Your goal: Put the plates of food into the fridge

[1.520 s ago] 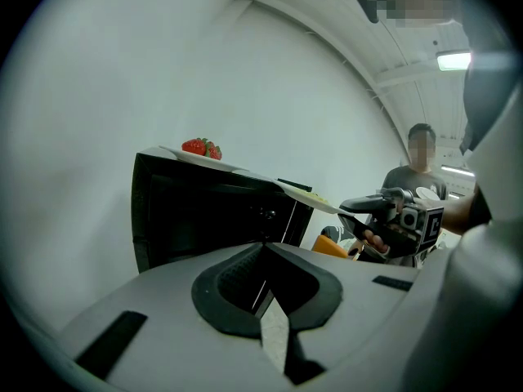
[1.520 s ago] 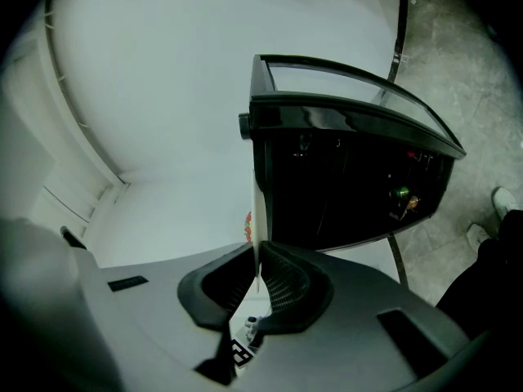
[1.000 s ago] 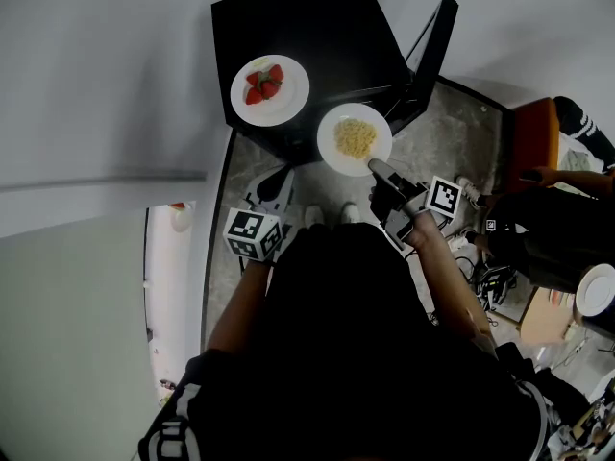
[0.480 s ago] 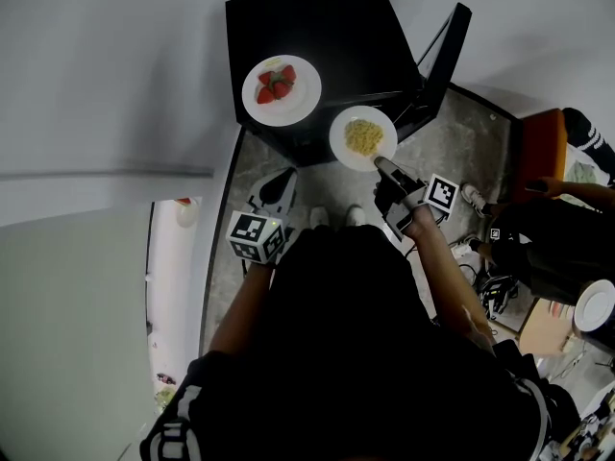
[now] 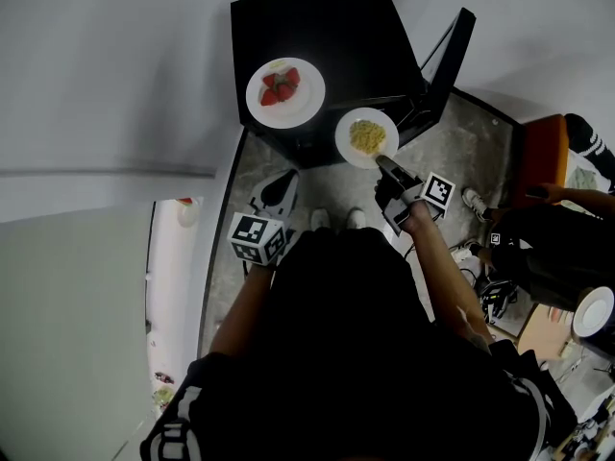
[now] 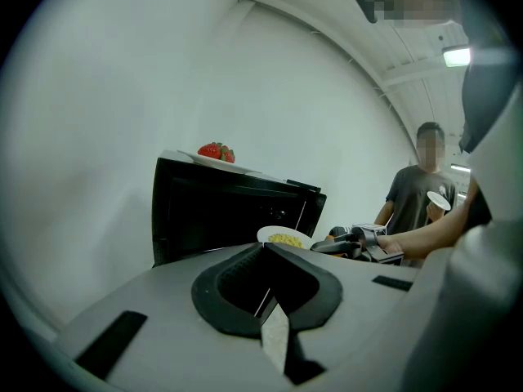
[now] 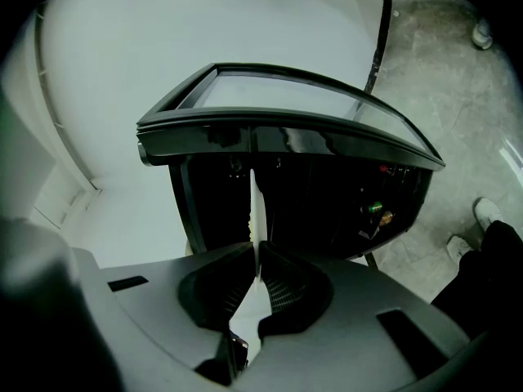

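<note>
A black fridge (image 5: 327,36) stands ahead with its door (image 5: 444,60) swung open to the right. On its top sits a white plate of strawberries (image 5: 284,92), also in the left gripper view (image 6: 214,155). My right gripper (image 5: 386,167) is shut on the rim of a white plate of yellow food (image 5: 366,137), held level at the fridge's front corner. That plate (image 7: 255,207) runs edge-on between the right gripper's (image 7: 256,247) pads, facing the dark fridge opening (image 7: 310,202). My left gripper (image 5: 277,192) hangs low at the left, its jaws (image 6: 263,250) together and empty.
A person (image 6: 415,194) holding a cup stands to the right. An orange seat (image 5: 536,147) and another person's legs (image 5: 567,229) are on the floor at the right, with cables nearby. A white wall (image 5: 115,84) runs along the fridge's left side.
My right gripper has carried the plate of yellow food a little up and to the right, closer to the fridge opening. The left gripper has barely moved.
</note>
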Motion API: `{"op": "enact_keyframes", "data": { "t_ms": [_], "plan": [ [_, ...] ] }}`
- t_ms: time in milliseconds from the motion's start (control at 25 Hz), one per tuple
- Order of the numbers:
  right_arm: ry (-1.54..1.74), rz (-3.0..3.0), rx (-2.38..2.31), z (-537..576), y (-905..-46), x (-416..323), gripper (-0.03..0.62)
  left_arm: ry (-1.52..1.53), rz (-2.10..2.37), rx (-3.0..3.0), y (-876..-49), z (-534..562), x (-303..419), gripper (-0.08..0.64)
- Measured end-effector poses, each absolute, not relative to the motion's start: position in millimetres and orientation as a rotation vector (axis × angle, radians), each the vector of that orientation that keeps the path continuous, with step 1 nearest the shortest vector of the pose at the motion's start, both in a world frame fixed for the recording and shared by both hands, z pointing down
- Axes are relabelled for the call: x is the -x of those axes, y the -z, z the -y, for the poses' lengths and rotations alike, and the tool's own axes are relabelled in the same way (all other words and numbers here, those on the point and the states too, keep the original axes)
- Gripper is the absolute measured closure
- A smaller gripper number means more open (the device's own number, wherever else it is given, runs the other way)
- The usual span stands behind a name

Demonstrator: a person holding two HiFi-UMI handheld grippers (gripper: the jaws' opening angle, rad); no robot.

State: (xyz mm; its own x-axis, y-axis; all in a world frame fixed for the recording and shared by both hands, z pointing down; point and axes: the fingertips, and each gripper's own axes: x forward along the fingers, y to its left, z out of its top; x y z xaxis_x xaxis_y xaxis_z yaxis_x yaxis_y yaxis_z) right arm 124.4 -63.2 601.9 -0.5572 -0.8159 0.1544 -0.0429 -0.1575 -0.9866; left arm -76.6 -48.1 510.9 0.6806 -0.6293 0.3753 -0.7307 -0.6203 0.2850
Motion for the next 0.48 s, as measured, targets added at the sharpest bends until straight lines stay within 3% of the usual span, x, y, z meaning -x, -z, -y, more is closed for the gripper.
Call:
{"op": "enact_keyframes", "data": {
  "t_ms": [480],
  "plan": [
    [1.764, -1.503, 1.064, 86, -618, -129, 0.554, -0.331, 1.067, -2.472, -512, 52, 79, 0.538]
  ]
}}
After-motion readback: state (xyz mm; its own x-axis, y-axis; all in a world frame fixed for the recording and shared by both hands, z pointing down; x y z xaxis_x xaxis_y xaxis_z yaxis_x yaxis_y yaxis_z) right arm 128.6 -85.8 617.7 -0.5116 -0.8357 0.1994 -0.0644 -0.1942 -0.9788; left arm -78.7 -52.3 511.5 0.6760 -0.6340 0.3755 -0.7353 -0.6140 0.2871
